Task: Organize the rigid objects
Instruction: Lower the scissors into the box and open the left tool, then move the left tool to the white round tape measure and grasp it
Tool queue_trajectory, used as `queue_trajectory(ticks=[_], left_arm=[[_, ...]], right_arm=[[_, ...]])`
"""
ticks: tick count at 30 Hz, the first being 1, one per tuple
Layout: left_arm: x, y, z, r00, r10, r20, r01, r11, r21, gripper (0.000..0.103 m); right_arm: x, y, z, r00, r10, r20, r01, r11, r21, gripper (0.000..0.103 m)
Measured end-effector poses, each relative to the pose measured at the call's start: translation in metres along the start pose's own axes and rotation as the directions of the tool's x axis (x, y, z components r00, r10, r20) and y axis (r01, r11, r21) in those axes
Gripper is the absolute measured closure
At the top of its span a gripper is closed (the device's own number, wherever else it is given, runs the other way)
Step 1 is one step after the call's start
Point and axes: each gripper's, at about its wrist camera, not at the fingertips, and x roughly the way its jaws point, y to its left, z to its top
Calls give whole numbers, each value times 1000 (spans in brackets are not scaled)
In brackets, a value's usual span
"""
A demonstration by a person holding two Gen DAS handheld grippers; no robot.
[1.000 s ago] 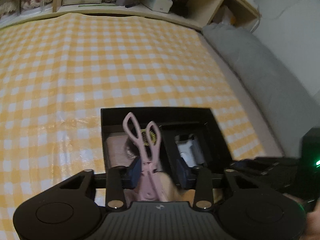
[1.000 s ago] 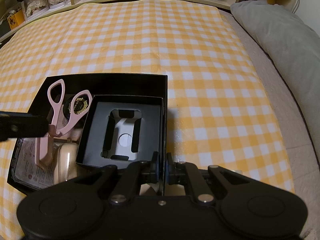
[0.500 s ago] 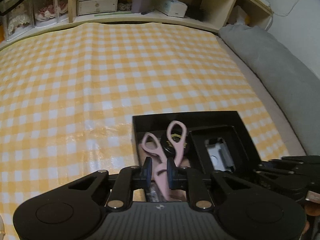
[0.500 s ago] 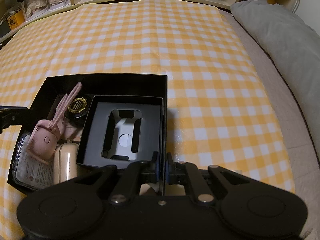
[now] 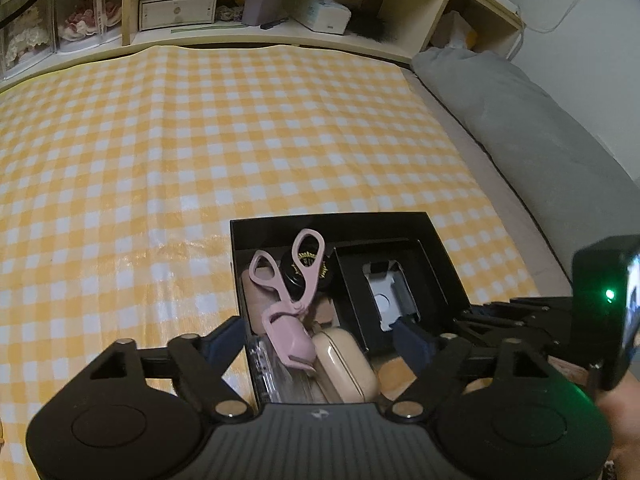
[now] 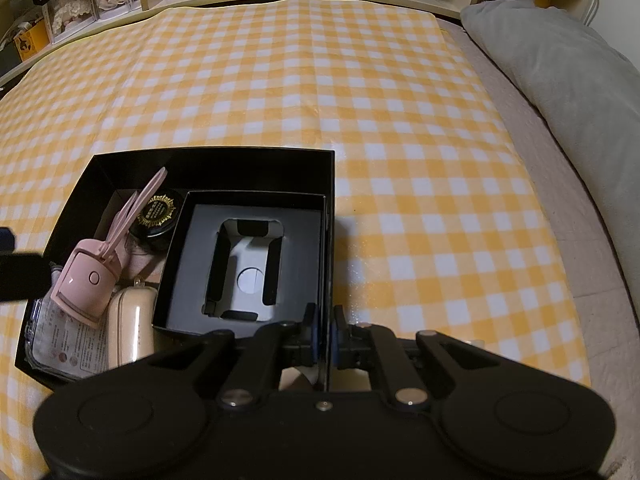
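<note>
Left gripper (image 5: 320, 338) released pink curler (image 5: 290, 304) | black jar (image 6: 158, 216) label unreadable

Checked cloth (image 6: 280, 80) bare ahead, left and right of box (image 6: 208, 154): wide passage there. Box crowded: inner tray (image 6: 248, 264) fills right half, pressed against right wall. Left half packed: curler (image 5: 286, 312) tilted on top, handles up over round tin (image 6: 158, 216), beige case (image 5: 346, 364) just beside tray, leaflet (image 6: 68, 344) at near corner. Right gripper (image 6: 324, 340) jaws clamp right wall, blocking that edge. Left gripper (image 5: 320, 340) jaws wide apart over box's near end. Pillow (image 6: 560, 80) borders right; shelf (image 5: 280, 36) closes far side.
</note>
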Motion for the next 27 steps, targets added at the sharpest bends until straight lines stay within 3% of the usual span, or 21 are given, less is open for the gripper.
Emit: queue_trajectory(ticks=[6, 19, 27], left_arm=[[-12, -2, -6, 1000, -11, -2, 11, 1000, 0, 1], [-44, 8, -13, 998, 11, 69, -13, 999, 38, 0], [-79, 55, 1, 982, 90, 169, -91, 996, 2, 0]], right_arm=[[-1, 1, 0, 1000, 0, 0, 0, 1000, 0, 96], [0, 1, -1, 1000, -2, 1, 2, 1000, -2, 96], [0, 1, 0, 1000, -2, 1, 2, 1000, 0, 96]])
